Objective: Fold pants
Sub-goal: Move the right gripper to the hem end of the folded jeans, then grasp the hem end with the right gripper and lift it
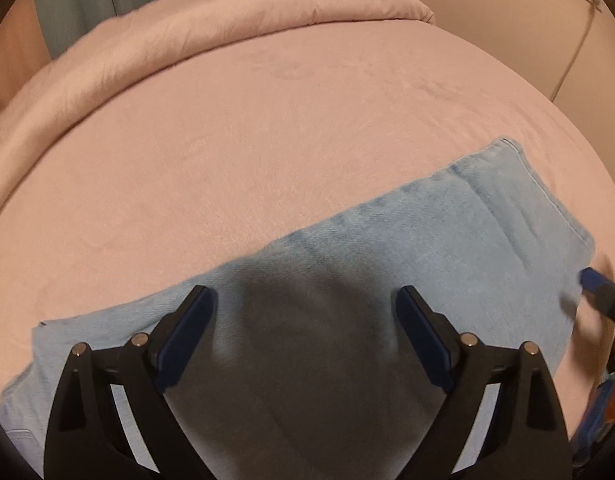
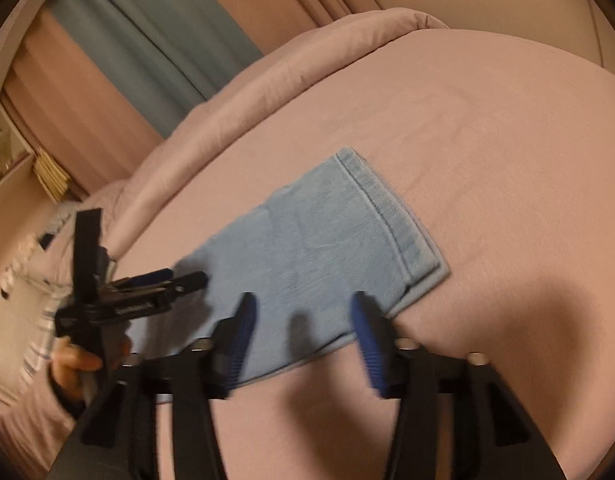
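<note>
Light blue denim pants (image 1: 447, 232) lie folded into a long strip on the pink bed (image 1: 267, 140). My left gripper (image 1: 305, 292) hovers over the strip's middle, jaws wide open, nothing between them, its shadow falling on the cloth. In the right wrist view the hemmed end of the pants (image 2: 327, 240) lies flat. My right gripper (image 2: 303, 300) stands open just above the near edge of that end, gripping nothing. The left gripper (image 2: 187, 280) shows at the left there, held by a hand (image 2: 75, 360). A blue fingertip of the right gripper (image 1: 591, 280) shows at the right edge.
A rolled pink duvet (image 1: 227, 32) runs along the bed's far side. A teal curtain (image 2: 155, 24) hangs behind it. A shelf with stacked items (image 2: 11, 160) stands at the left, and a wall with a thin cable (image 1: 575, 52) at the right.
</note>
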A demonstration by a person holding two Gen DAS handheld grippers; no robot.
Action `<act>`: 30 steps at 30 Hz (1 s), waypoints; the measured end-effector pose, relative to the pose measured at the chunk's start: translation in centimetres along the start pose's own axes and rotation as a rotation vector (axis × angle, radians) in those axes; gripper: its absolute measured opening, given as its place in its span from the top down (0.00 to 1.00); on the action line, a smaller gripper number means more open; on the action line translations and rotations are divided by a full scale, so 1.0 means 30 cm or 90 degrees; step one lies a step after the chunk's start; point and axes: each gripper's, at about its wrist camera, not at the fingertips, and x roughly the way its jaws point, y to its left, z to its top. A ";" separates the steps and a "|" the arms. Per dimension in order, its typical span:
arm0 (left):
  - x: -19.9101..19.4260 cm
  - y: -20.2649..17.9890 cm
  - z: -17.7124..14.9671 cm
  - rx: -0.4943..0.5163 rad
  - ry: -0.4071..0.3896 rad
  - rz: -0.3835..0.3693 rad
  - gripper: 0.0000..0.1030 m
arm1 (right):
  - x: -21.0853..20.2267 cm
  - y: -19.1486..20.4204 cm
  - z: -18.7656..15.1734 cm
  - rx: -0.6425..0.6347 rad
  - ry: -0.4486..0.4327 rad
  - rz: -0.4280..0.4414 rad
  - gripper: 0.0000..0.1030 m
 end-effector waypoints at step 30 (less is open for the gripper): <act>-0.089 0.027 -0.198 -0.038 -0.004 -0.114 0.09 | 0.083 -0.038 0.006 0.119 -0.067 -0.044 0.67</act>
